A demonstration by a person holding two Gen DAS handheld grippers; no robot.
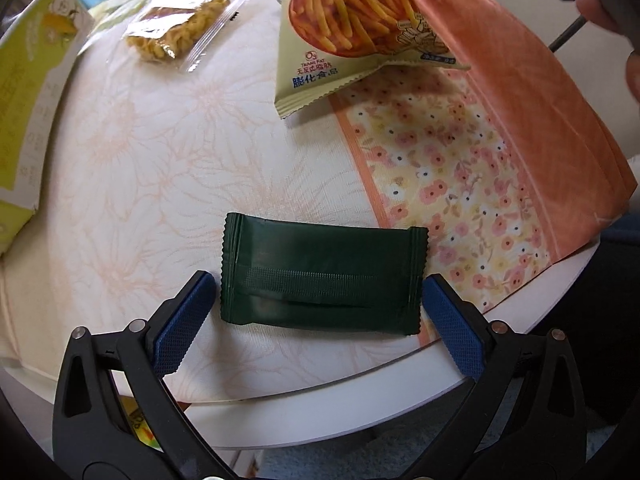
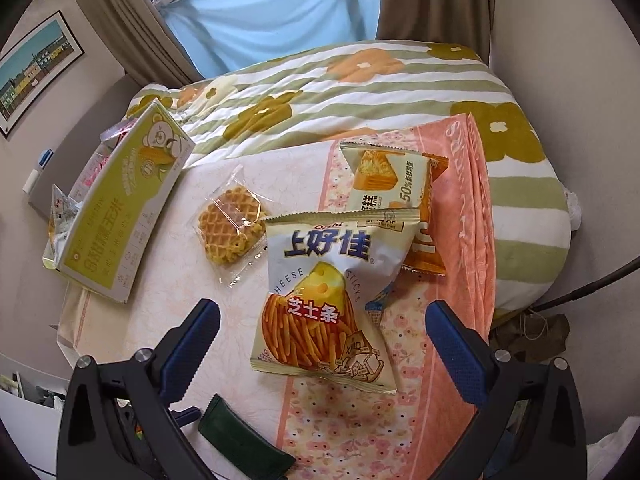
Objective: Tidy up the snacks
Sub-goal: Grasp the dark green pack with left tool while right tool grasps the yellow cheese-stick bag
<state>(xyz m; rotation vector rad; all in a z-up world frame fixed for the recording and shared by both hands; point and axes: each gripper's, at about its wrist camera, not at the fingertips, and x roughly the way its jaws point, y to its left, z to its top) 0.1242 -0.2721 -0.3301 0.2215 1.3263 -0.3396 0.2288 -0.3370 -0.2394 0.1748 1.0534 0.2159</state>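
Observation:
A dark green snack packet [image 1: 320,276] lies flat near the table's front edge; my left gripper [image 1: 318,292] is open with its blue fingertips on either side of it, not squeezing. It also shows in the right wrist view [image 2: 244,440]. My right gripper [image 2: 322,320] is open and empty, hovering above a cheese sticks bag [image 2: 324,292], which leans over the edge of a floral cloth bag [image 2: 460,208]. The cheese sticks bag also shows in the left wrist view [image 1: 352,20]. An orange cake packet [image 2: 396,196] lies in the floral bag behind it.
A clear-wrapped waffle snack [image 2: 232,228] lies mid-table, also in the left wrist view [image 1: 180,24]. A green corn box [image 2: 120,204] lies at the left with small packets beside it. The floral bag's orange wall [image 1: 520,100] stands on the right. A bed with a striped quilt [image 2: 360,92] lies beyond the table.

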